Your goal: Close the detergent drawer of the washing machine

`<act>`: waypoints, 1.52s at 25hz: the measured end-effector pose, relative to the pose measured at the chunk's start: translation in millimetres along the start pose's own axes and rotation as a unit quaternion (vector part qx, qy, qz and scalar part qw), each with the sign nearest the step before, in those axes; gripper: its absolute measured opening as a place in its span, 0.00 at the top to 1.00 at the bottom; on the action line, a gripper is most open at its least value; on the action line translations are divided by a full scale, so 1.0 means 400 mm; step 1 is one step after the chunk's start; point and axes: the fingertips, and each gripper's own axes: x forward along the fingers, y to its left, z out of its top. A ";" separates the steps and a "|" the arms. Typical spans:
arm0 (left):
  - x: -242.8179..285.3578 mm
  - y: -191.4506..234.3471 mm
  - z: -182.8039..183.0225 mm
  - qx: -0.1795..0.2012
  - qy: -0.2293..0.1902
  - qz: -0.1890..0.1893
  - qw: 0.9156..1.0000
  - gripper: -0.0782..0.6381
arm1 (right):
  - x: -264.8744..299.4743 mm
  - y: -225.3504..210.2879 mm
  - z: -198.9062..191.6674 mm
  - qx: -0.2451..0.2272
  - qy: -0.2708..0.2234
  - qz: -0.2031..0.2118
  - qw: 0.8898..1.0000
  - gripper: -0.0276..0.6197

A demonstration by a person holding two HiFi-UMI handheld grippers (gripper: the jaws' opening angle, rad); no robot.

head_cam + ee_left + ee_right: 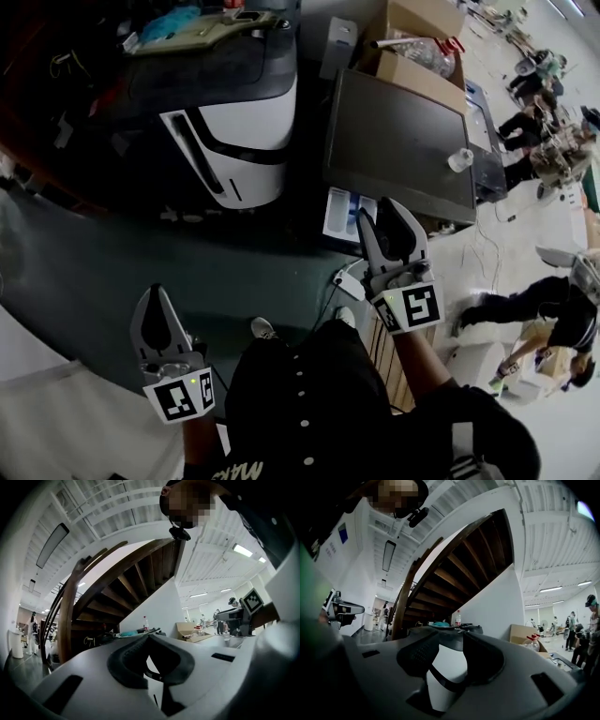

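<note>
Nearest, at the lower left of the head view, the left gripper (150, 292) points out over the dark floor (112, 272). Its own view shows the jaw tips brought together with nothing between them. A little farther on and to the right, the right gripper (378, 211) has its jaws standing apart and empty; through the gap its own view shows only a white machine front.

The right gripper's tips are just beside the detergent drawer (337, 214). The drawer stands pulled out from the front edge of the washing machine (403, 141). It is white with blue parts inside; whether anything lies in its compartments cannot be made out.

On the machine's grey top, a small white cup (460, 159) stands near the right edge. At the far edge sits an open cardboard box (412, 75) with a clear plastic bottle (424, 52) with a red cap in it.

To the left stands a second white-and-black machine (234, 122), with loose clutter along its far edge.
</note>
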 end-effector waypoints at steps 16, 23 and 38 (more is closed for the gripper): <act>0.197 -0.173 -0.108 -0.012 0.014 -0.187 0.982 0.87 | -0.132 -0.095 -0.308 0.013 0.100 -0.180 0.978 0.72; 0.259 -0.272 -0.162 0.002 0.036 -0.242 0.970 0.87 | -0.149 -0.125 -0.510 0.035 0.124 -0.225 0.966 0.72; 0.275 -0.375 -0.295 0.008 0.105 -0.296 0.949 0.87 | -0.191 -0.073 -0.829 0.090 0.212 -0.267 0.936 0.72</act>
